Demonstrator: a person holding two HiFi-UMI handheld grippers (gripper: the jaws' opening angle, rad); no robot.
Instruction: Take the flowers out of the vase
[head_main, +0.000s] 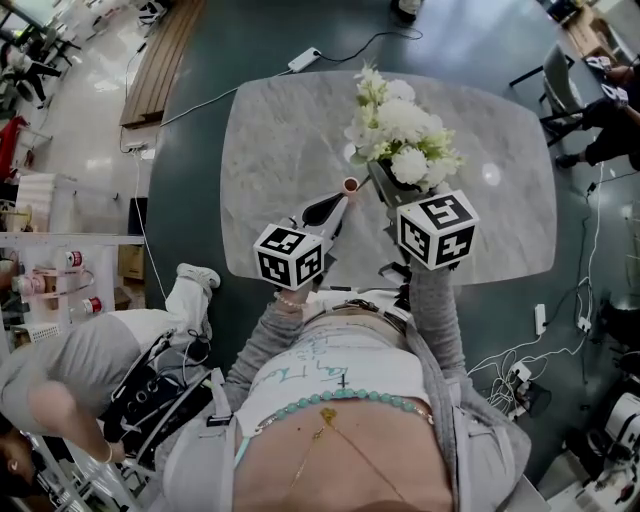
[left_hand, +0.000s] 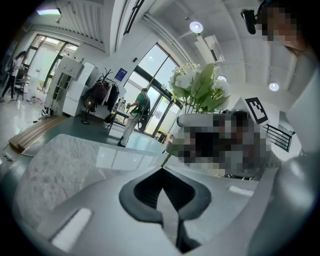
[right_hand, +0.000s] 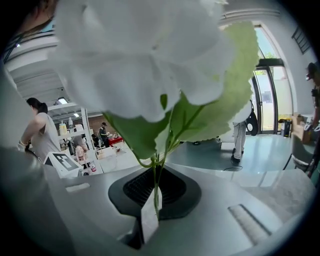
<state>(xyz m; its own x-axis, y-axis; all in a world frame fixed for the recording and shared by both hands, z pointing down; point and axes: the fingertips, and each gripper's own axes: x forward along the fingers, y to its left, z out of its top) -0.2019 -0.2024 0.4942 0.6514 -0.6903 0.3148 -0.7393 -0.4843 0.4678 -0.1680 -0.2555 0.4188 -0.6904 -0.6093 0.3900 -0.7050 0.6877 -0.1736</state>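
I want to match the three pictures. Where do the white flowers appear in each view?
Head view: flowers at top centre.
Left gripper view: flowers in the upper middle, slightly right of centre.
Right gripper view: flowers fill the upper half, stem in the right gripper.
Shared landmark: the marble table.

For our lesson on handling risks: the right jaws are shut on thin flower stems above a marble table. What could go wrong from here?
The right gripper pinches only thin stems under big white flowers; they may bend, snap or slip out. The flowers fill the right gripper view, so setting them on the table is likely half blind.
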